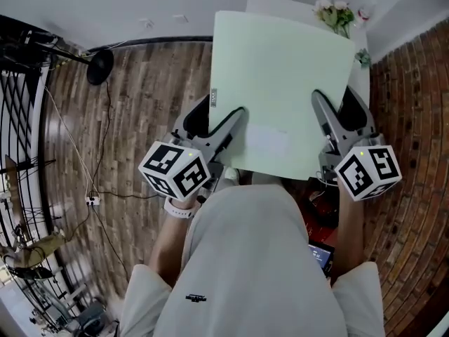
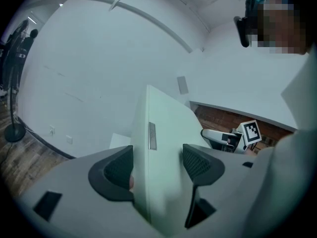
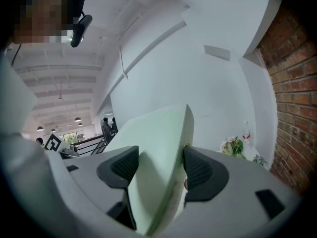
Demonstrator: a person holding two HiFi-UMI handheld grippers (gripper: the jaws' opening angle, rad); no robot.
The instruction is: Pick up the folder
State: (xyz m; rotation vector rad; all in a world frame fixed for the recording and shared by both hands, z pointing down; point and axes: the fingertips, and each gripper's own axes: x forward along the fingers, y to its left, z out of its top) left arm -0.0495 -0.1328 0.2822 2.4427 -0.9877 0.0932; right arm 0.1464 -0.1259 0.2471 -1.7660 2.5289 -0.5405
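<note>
A pale green folder (image 1: pixel 280 83) hangs in the air in front of me, held by both grippers at its near edge. My left gripper (image 1: pixel 235 118) clamps the folder's left side near the spine, with one finger on top and the other beneath. My right gripper (image 1: pixel 323 107) clamps its right side the same way. In the left gripper view the folder (image 2: pixel 163 148) stands edge-on between the left gripper's (image 2: pixel 157 165) dark pads. In the right gripper view the folder (image 3: pixel 158 143) fills the gap of the right gripper (image 3: pixel 161 167).
A white table (image 1: pixel 280 4) shows just past the folder's far edge, with a small bunch of flowers (image 1: pixel 335 14) on it. A black stand (image 1: pixel 100 65) and cables lie on the wooden floor at the left. A brick wall runs along the right.
</note>
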